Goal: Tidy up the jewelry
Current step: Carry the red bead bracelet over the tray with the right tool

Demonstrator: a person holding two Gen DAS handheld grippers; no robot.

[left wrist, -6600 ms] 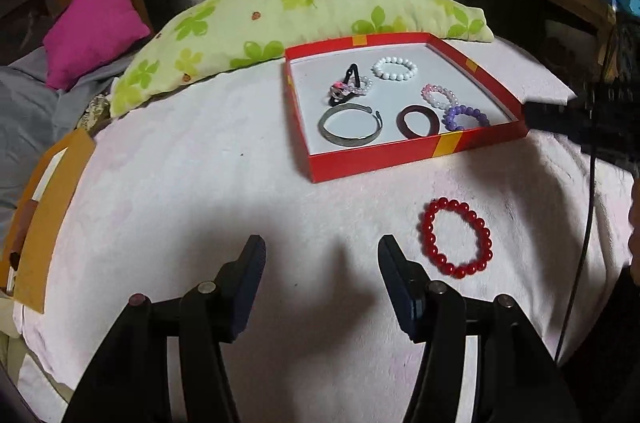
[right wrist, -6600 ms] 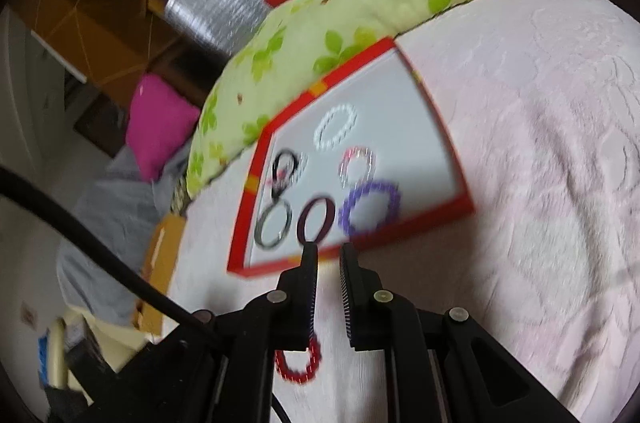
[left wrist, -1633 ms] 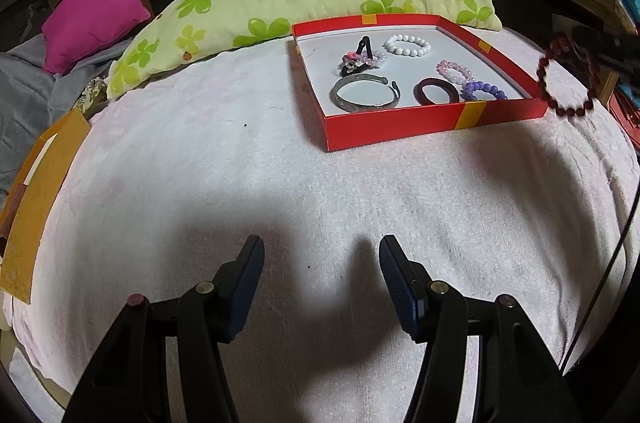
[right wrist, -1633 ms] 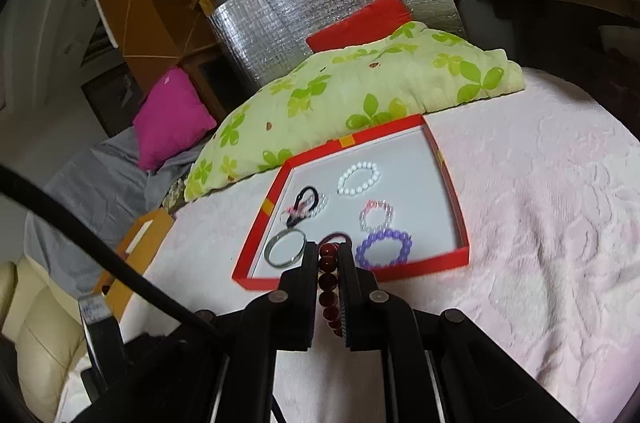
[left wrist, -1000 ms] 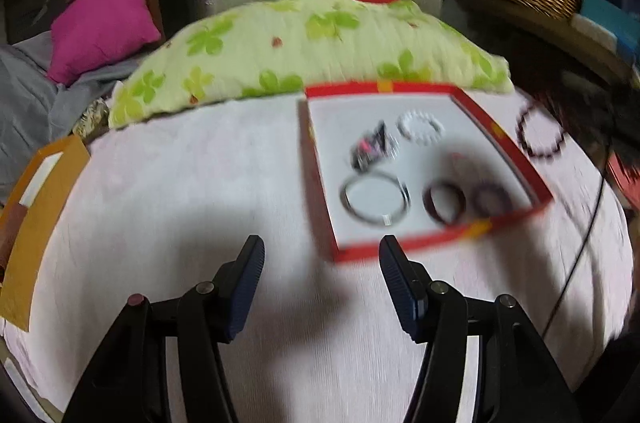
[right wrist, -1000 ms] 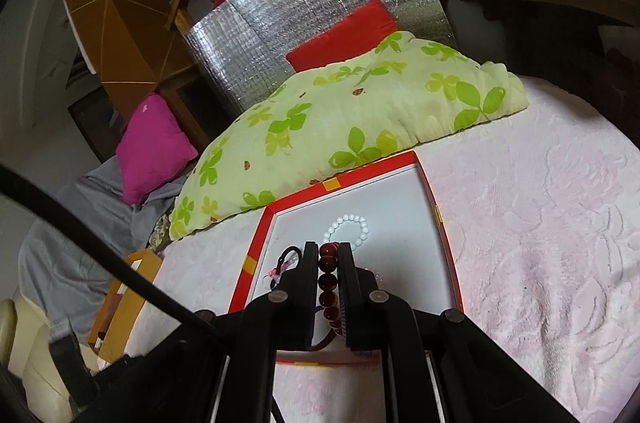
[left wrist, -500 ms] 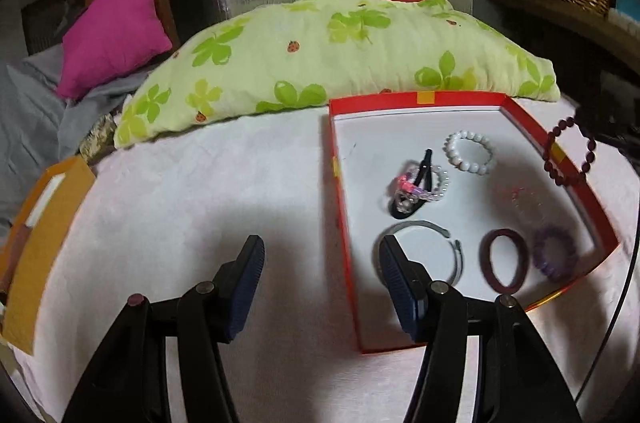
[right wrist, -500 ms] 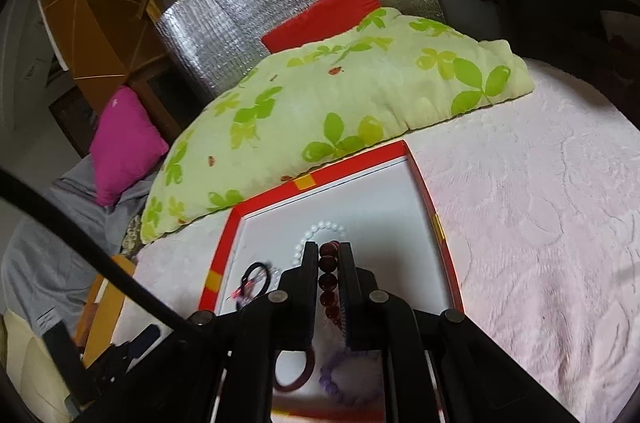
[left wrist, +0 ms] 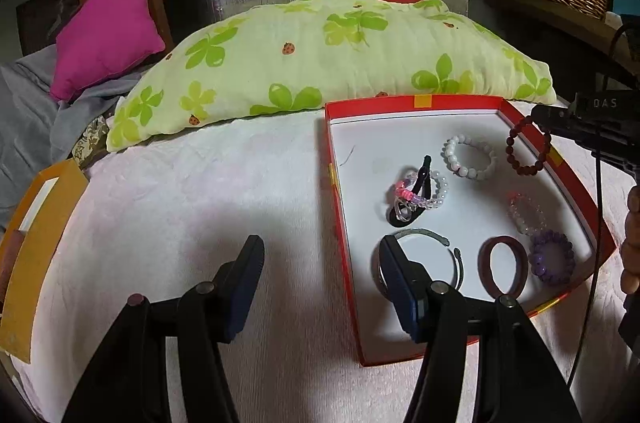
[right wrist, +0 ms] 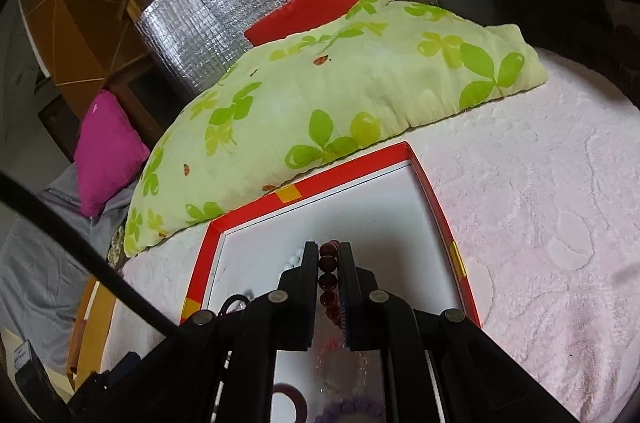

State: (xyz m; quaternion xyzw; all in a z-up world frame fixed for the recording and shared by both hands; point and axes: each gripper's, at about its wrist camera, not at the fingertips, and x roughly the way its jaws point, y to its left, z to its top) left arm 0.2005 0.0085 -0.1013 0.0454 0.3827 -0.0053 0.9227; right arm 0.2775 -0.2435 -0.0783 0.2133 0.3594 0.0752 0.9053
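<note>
The bed (left wrist: 200, 191) carries a green-leaf pillow (left wrist: 320, 63) along its far edge. The red box (left wrist: 340, 223) lies just in front of the pillow, toward the bed's right edge. The left tongs (left wrist: 320, 277) hang open over the box's near-left corner, holding nothing. The right tongs (right wrist: 329, 255) are clamped on the dark red bead bracelet (left wrist: 528, 147), suspended above the box's far-right corner, near the white bead bracelet (left wrist: 470, 157).

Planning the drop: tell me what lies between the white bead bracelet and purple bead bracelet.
In the left wrist view, a clear pinkish bead bracelet lies between white and purple.
</note>
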